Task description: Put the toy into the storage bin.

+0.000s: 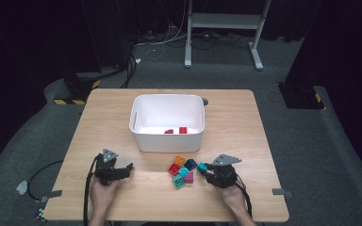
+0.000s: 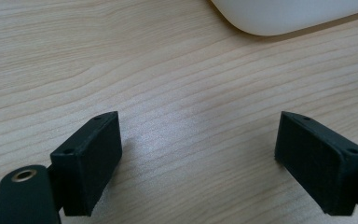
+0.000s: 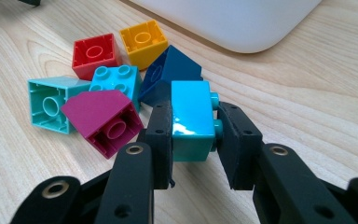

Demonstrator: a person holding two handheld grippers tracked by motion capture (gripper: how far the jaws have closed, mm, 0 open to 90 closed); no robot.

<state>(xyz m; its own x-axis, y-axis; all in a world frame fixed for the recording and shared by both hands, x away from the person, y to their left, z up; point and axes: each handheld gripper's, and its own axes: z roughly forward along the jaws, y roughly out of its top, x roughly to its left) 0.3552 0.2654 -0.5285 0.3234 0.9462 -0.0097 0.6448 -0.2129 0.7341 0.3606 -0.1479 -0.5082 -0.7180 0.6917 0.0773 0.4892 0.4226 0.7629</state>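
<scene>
Turquoise brick (image 3: 192, 120) is clamped between the jaws of the right claw (image 3: 193, 135), lying sideways so its studs poke toward the right-hand pad, and it sits just off the near right edge of the loose pile on the bench (image 1: 245, 117). In the high view the right claw (image 1: 202, 168) is at the near right part of the wooden bench with the person's hand behind it. Right next to the held brick are a magenta sloped piece (image 3: 105, 121), a teal hollow block (image 3: 49, 105), a light blue studded brick (image 3: 116, 79), a dark blue sloped one (image 3: 170, 70), plus a red one (image 3: 95, 53) and an orange one (image 3: 144, 42) a bit farther out, all bunched together and mostly touching. White bin (image 1: 167, 123) stands just beyond the pile in the middle of the bench, with a red brick (image 1: 183, 130) and a dark red piece (image 1: 168, 132) on its floor. Over at the near left, the left claw (image 2: 200, 154) has its jaws spread wide with nothing between them, just bare wood grain underneath, and a corner of the bin at the far right of its view.
</scene>
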